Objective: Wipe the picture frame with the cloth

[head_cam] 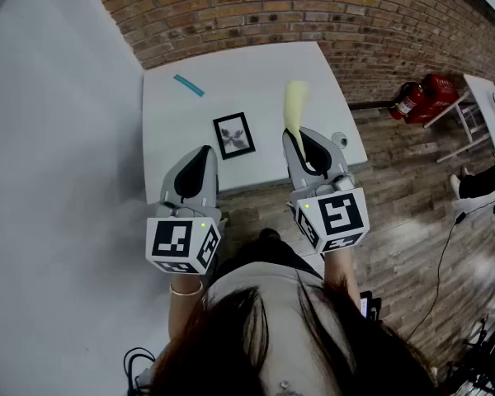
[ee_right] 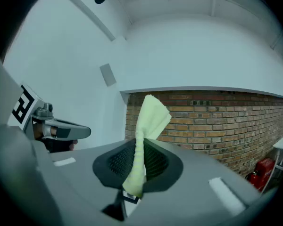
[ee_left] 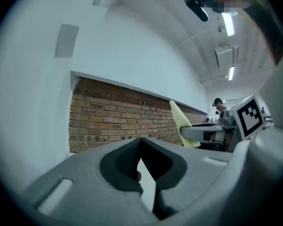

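Note:
A small black picture frame (head_cam: 234, 134) lies flat on the white table (head_cam: 256, 73), near its front edge. My right gripper (head_cam: 294, 132) is shut on a pale yellow cloth (head_cam: 294, 106) that sticks out past its tips over the table; in the right gripper view the cloth (ee_right: 146, 126) is pinched between the jaws and stands up. My left gripper (head_cam: 207, 149) is shut with nothing in it, held level to the left of the frame, at the table's near edge. In the left gripper view its jaws (ee_left: 140, 147) meet, and the cloth (ee_left: 181, 121) shows to the right.
A light blue strip (head_cam: 188, 85) lies at the table's back left. A small round object (head_cam: 339, 139) sits near the right front corner. A brick wall (head_cam: 313, 15) runs behind the table. A red fire extinguisher (head_cam: 421, 97) and another white table (head_cam: 487, 97) are at the right.

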`<state>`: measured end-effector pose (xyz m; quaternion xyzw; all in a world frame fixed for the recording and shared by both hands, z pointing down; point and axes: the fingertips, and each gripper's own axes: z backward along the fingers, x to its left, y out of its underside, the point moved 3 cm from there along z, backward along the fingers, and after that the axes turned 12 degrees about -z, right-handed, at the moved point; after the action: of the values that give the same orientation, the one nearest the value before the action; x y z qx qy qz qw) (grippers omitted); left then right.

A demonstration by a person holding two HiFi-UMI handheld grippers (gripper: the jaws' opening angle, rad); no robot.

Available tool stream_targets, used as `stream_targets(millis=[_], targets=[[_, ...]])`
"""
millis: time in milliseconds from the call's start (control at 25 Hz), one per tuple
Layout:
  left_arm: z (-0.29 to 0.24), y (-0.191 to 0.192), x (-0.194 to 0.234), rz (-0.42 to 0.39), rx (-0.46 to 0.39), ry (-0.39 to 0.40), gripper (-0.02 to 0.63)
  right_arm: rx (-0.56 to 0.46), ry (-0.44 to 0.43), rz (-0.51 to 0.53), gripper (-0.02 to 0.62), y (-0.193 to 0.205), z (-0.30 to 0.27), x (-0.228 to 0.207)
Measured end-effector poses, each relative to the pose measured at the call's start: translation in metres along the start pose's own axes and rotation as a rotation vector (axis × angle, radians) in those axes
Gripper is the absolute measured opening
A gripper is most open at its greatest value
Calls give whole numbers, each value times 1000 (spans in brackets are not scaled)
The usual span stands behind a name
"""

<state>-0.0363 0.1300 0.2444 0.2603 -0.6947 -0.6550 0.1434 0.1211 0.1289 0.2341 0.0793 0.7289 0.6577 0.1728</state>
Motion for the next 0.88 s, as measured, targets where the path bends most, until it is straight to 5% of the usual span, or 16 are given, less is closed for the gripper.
stream_targets(millis=[880], targets=[[-31, 6, -13, 26, 37, -111, 0, 2, -132, -37, 35, 0, -24, -43]])
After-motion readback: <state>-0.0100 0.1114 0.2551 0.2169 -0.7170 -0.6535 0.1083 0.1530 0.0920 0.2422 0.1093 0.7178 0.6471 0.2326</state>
